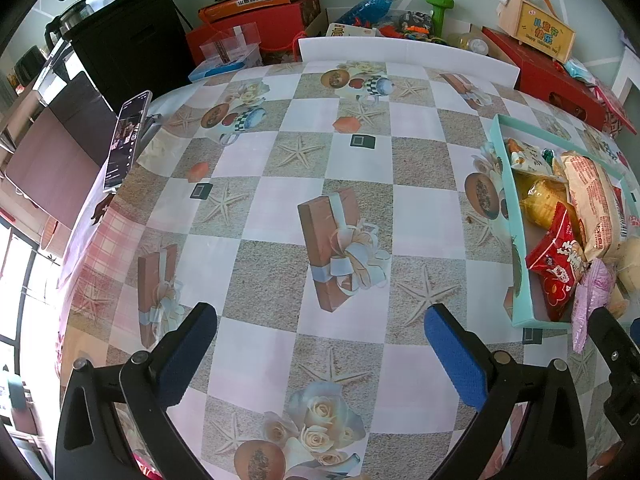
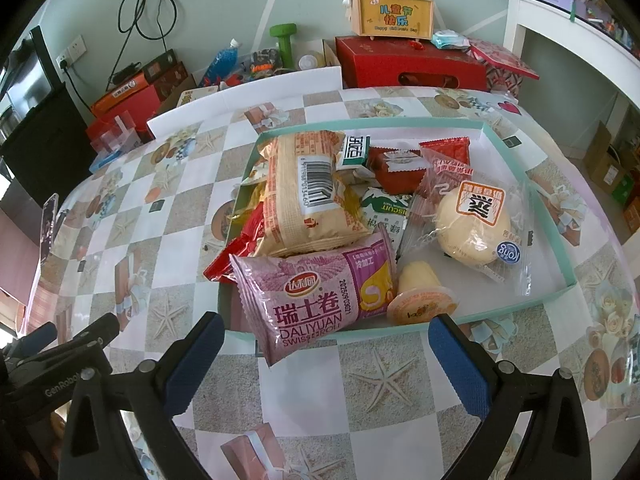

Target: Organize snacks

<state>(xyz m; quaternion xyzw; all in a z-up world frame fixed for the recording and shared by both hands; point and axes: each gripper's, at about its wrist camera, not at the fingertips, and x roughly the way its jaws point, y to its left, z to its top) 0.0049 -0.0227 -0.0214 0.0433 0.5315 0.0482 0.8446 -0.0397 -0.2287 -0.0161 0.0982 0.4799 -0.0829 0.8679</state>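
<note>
A shallow teal tray on the table holds several snacks: a pink Swiss roll pack hanging over its near rim, a tan cracker pack, a round bun in clear wrap, a jelly cup and red packets. My right gripper is open and empty just in front of the tray's near edge. My left gripper is open and empty over bare tablecloth; the tray lies to its right, and the pink pack shows there too.
A phone stands propped at the table's left edge. A white foam board lines the far edge. Red boxes, a green dumbbell and a blue bottle sit behind the table. The left gripper shows at the lower left of the right wrist view.
</note>
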